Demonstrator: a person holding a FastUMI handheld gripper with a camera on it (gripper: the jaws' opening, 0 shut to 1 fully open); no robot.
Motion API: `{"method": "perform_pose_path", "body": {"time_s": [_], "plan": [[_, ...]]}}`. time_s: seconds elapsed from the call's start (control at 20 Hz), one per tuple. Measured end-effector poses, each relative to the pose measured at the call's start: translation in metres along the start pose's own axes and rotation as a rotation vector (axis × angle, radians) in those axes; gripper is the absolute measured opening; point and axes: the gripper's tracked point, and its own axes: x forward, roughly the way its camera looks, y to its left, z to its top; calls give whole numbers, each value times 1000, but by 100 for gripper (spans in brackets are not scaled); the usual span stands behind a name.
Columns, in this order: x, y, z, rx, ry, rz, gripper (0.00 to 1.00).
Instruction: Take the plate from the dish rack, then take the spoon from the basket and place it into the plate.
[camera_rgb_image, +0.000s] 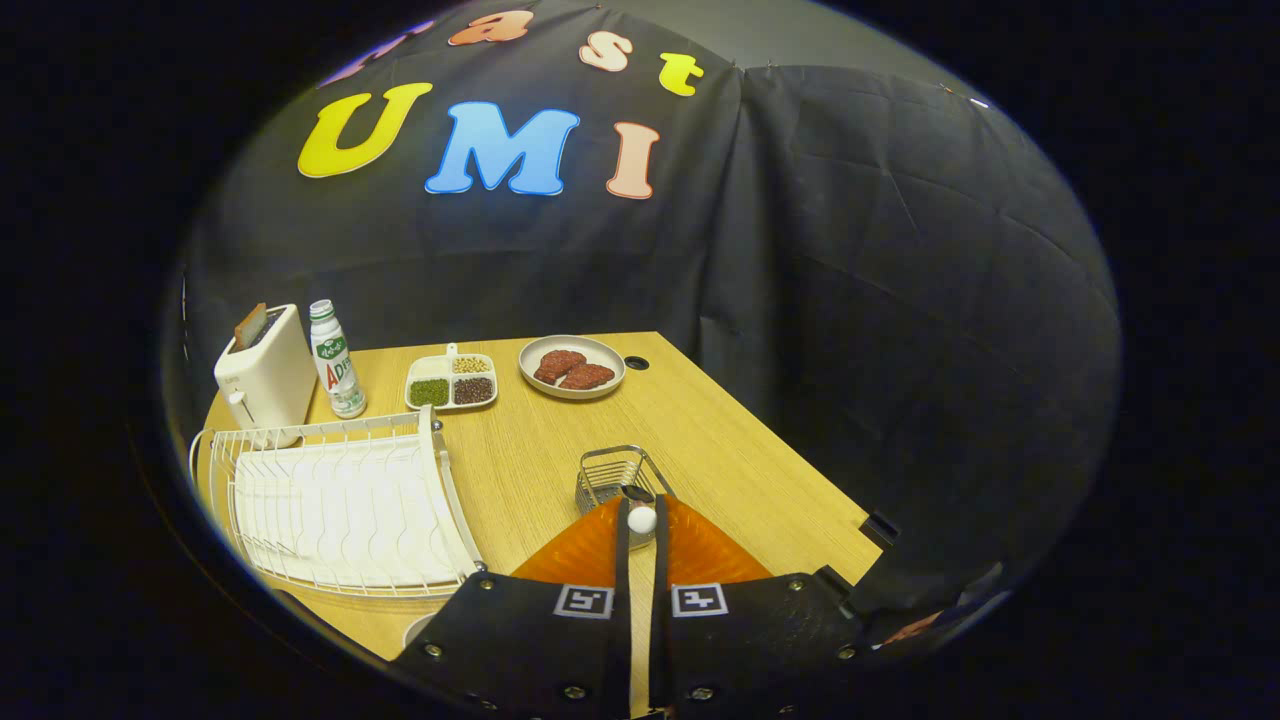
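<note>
My gripper (641, 522) hangs over the near part of the wooden table (740, 470). Its two orange fingers (585, 555) are drawn almost together. A small white rounded end of the spoon (641, 519) is pinched between the fingertips. The rest of the spoon is hidden behind the fingers. The wire basket (605, 478) stands just beyond the fingertips, touching them in the view. The white dish rack (340, 510) lies to the left of the fingers with no plate in its slots. A pale curved rim (418, 628), perhaps the plate, peeks out below the rack beside the gripper's body.
At the table's far side stand a white toaster (265, 380), a white bottle (335, 360), a divided dish of beans (451, 380) and a grey plate with two brown pieces (572, 366). The table's right edge runs close to the gripper.
</note>
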Motion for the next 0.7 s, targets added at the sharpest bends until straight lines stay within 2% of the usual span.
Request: {"method": "perform_pose_path", "body": {"time_s": [0.35,0.5,0.7], "plan": [[-53,0,8,4,-46,15,7],[-77,2,-5,3,-27,26,7],[-103,16,-39,-1,26,87,7]]}}
